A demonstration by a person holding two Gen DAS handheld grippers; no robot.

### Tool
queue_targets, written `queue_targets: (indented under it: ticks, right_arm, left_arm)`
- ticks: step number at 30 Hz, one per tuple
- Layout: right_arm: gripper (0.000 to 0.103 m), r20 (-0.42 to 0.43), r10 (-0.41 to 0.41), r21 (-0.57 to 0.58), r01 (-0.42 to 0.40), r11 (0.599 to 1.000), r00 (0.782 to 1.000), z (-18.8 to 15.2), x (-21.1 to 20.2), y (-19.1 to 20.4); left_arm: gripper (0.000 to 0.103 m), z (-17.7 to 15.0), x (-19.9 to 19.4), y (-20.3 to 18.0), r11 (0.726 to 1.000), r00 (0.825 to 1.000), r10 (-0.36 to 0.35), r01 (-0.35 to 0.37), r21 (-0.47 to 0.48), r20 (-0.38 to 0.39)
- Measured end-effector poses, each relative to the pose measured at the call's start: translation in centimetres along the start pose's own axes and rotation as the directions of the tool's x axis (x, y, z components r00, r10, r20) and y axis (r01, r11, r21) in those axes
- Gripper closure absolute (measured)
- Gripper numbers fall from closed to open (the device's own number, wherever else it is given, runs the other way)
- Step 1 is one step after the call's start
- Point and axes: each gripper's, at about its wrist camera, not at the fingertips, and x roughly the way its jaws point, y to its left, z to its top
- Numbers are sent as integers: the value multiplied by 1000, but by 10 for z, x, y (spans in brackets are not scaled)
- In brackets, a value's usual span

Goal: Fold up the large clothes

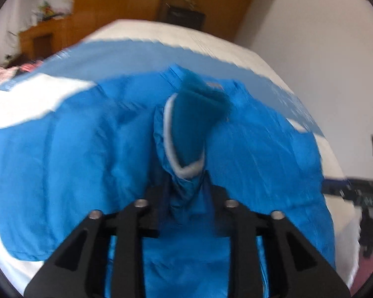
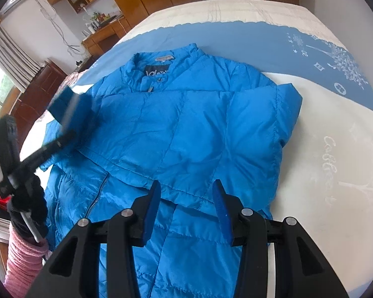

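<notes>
The blue puffer jacket (image 2: 186,129) lies spread on the bed (image 2: 335,149). The right wrist view shows the right gripper (image 2: 186,198), jaws apart and empty, above its hem. Only the blurred left wrist view shows the left gripper (image 1: 186,186), jaws slightly apart around the cuff (image 1: 184,149).
</notes>
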Motion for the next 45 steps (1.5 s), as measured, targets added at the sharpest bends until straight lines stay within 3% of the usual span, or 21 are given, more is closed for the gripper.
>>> queue_targets:
  ticks: [2,4,6,9,10,12,13,14,18,24,26,28,35,40,45]
  right_arm:
    - [59,-5,20,0,-20,1000,1000,2,2,3]
    - [59,-9,34,-3,-34,999,999,4,3,8]
    - [59,-15,69,-13,-69,998,998,10,5,19]
    - [59,-37,114,-34,-115,993,993,24,15,41]
    - [59,-50,126,-41,-128,991,991,29,20,49]
    - [59,-73,139,-52,-143,988,988,41,32,66]
    - [59,-81,139,-63,-144,988,987,47,39,74]
    - [59,-85,140,-70,-146,987,986,52,45,82]
    - [59,-142,172,-52,-181,982,975,71,81,100]
    - [59,-186,202,1,-206,979,961,83,122,100]
    - [77,-177,213,-12,-218,976,961,83,124,101]
    - [87,-167,232,-13,-237,971,958,82,122,101]
    - [89,-76,226,-59,-231,971,971,79,82,94]
    - [89,19,200,-40,-199,979,980,78,28,59]
    - [89,119,106,8,-107,994,987,69,-22,10]
  left_arm:
    - [61,-8,-7,-1,997,997,-78,79,19,-22]
    - [39,-15,-25,-6,990,992,-125,125,57,-3]
    - [39,-22,-52,-1,988,991,-128,124,90,43]
    - [39,-20,-79,12,996,994,-14,4,87,106]
    - [39,-17,-84,24,997,992,55,-62,56,115]
    - [41,-11,-84,51,979,975,203,-201,-30,88]
    - [45,-9,-81,68,956,955,288,-282,-85,64]
    - [45,-8,-76,82,943,947,319,-312,-116,44]
    - [49,-16,-49,118,944,962,266,-273,-187,-57]
    - [49,-19,-45,117,947,962,270,-274,-169,-45]
    - [49,-19,-48,116,945,960,276,-279,-170,-41]
    - [50,-18,-52,113,943,957,288,-290,-166,-36]
    - [51,-12,-63,90,942,949,313,-307,-134,25]
    - [51,-3,-81,72,957,956,279,-269,-112,91]
    - [51,8,-79,61,961,955,272,-262,-89,117]
